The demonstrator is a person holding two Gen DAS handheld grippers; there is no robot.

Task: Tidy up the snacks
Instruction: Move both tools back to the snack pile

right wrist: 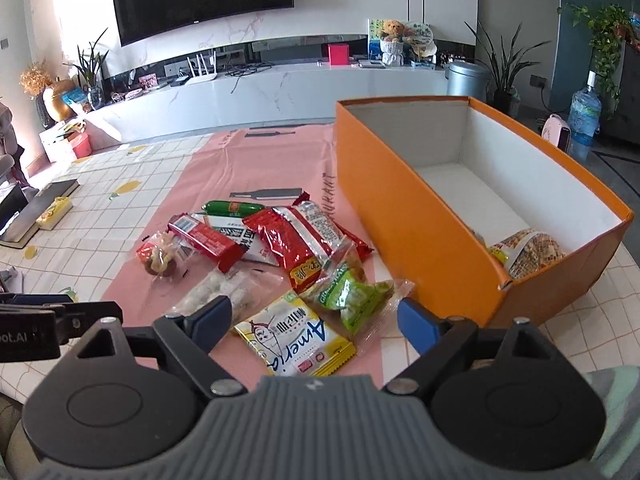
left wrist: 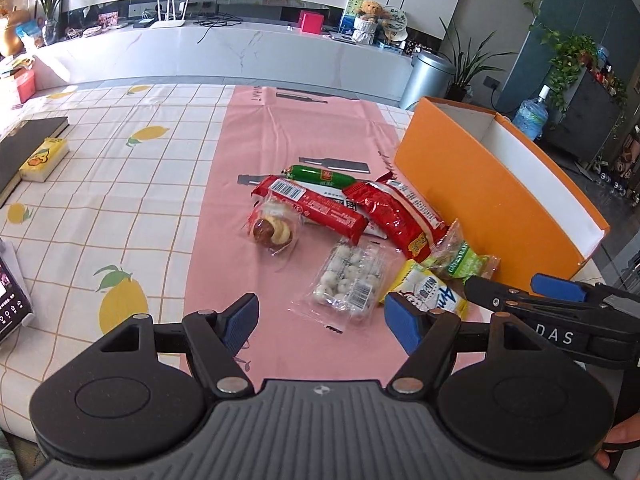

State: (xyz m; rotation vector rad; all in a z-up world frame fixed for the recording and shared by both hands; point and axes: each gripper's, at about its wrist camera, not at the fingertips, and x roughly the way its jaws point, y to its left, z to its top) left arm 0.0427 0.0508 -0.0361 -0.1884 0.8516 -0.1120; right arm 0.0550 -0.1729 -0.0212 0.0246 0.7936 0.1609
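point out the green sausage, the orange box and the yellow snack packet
green sausage [left wrist: 320, 175], left wrist view, middle of its green casing
orange box [right wrist: 404, 216], right wrist view, outer side wall
yellow snack packet [right wrist: 298, 340], right wrist view, printed white front

Glossy plastic snack wrappers [right wrist: 304, 240] on a matt pink cloth [left wrist: 224, 208]; matt orange cardboard box [right wrist: 408, 216]; ribbed blue gripper pads [left wrist: 402, 322].

"DAS" on the right tongs [left wrist: 560, 292]; "GREEN" on the green packet [left wrist: 460, 258].
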